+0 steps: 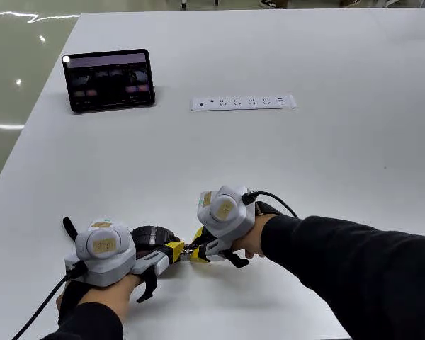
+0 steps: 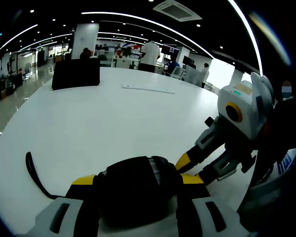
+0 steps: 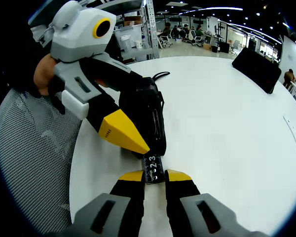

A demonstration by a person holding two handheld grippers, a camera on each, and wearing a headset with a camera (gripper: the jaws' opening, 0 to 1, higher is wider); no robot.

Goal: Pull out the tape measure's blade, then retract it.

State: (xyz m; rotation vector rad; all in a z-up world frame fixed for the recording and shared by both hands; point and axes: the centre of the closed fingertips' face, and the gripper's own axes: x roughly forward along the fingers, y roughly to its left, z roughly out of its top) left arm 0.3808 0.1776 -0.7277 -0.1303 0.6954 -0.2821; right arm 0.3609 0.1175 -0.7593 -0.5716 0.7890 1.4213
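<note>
Left gripper [image 2: 138, 180]: clamped around black tape measure [image 1: 152, 236] case.
Right gripper [image 3: 153, 177]: pinching short exposed blade [image 3: 152, 166] end.
Surface: white table [image 1: 283, 156].

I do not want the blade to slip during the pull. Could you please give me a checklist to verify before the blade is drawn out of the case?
1. Case held: the left hand-held gripper is shut on the tape measure case. Ok.
2. Blade held: the right hand-held gripper is shut on the blade, close to the case. Ok.
3. Pulling path: the table is bare nearby; the power strip and the tablet are far at the back. Ok.
4. The strap lies on the table, away from the blade. Ok.
5. Blade lock released: cannot tell.
</note>
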